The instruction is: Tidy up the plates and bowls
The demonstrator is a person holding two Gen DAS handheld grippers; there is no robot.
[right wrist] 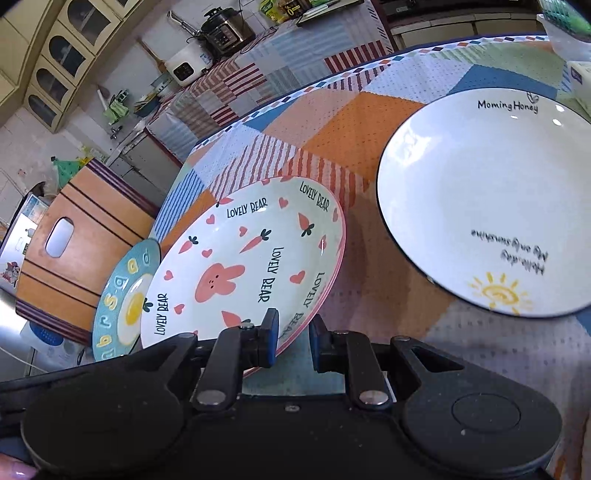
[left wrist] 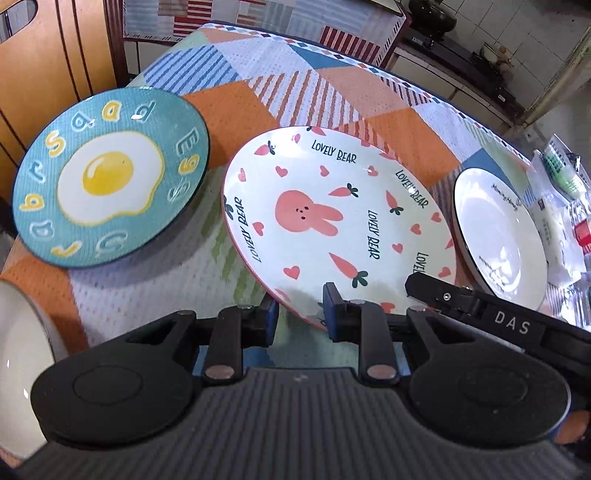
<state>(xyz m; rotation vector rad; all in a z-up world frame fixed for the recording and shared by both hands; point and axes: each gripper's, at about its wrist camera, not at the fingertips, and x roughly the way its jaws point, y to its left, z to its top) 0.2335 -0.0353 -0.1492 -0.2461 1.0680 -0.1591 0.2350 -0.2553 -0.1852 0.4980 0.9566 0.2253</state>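
Note:
A white rabbit-and-carrot plate (left wrist: 332, 218) marked LOVELY BEAR is tilted above the table; it also shows in the right wrist view (right wrist: 243, 269). My left gripper (left wrist: 299, 314) has its jaws on either side of the plate's near rim. My right gripper (right wrist: 293, 343) has its jaws on either side of the rim too, and shows as a black arm (left wrist: 491, 314) in the left wrist view. A teal fried-egg plate (left wrist: 110, 188) lies to the left, also visible in the right wrist view (right wrist: 122, 302). A white Morning Honey plate (right wrist: 487, 203) lies to the right, also visible in the left wrist view (left wrist: 498, 236).
A patchwork tablecloth (left wrist: 295, 92) covers the round table. A white bowl rim (left wrist: 18, 350) shows at the lower left. Bags and packets (left wrist: 561, 206) crowd the right edge. A wooden chair back (left wrist: 55, 59) stands behind the teal plate. Kitchen counters with appliances (right wrist: 221, 33) lie beyond.

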